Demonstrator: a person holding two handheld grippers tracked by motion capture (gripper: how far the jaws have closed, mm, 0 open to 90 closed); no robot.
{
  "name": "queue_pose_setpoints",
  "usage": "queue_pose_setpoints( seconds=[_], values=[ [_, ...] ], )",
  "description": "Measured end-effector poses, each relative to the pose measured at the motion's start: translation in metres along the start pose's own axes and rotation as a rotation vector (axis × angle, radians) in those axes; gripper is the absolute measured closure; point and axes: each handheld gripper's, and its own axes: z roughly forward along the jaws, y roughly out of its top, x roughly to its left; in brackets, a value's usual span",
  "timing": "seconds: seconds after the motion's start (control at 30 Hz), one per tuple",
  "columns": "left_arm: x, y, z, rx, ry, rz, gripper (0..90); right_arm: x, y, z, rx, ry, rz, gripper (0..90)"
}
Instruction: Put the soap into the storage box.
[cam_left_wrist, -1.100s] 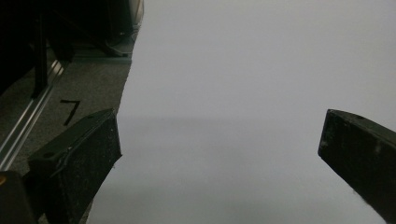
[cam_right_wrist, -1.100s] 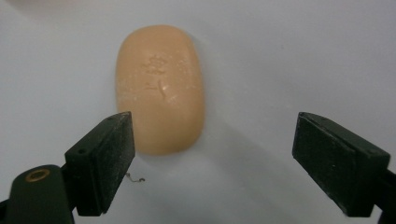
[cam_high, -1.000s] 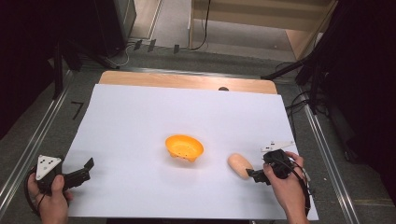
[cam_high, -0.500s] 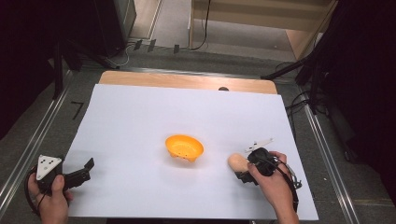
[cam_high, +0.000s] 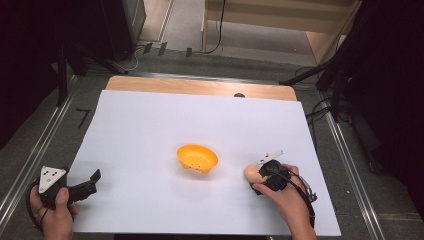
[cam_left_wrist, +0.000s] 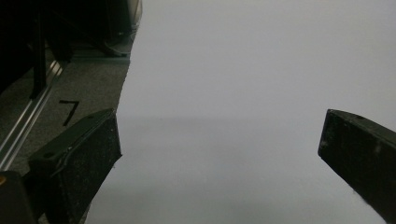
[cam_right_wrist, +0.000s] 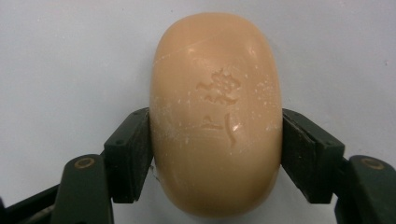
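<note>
Left gripper (cam_high: 92, 181) sits idle at the lower left of the frame, jaws wide apart with nothing between them. Orange bowl (cam_high: 197, 158) is dead center, and lower right my right gripper (cam_right_wrist: 215, 154) has its pads pinching the soap bar (cam_right_wrist: 216, 112) by both long sides on the white sheet (cam_high: 150, 125). I'd call this the grab step; next is probably a lift and a carry left toward the bowl, without squeezing it loose.

From my remote station I log: white sheet (cam_high: 150, 130) over a wooden tabletop (cam_high: 200, 87); metal rails (cam_high: 35, 150) along both sides; grey floor (cam_high: 185, 25); light wooden furniture (cam_high: 280, 15) beyond; black cables (cam_high: 215, 30); dark surroundings.
</note>
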Motion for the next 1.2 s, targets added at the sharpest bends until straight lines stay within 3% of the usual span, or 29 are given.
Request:
queue_pose_setpoints(
  seconds=[0.6, 1.2],
  values=[
    [0.001, 0.0, 0.0, 0.007, -0.008, -0.005, 0.0, -0.011, 0.005, -0.005, -0.014, 0.064, -0.052, 33.5],
    [0.001, 0.001, 0.001, 0.011, -0.011, 0.001, 0.0, -0.01, 0.034, -0.022, -0.067, 0.084, -0.159, 33.5]
  ],
)
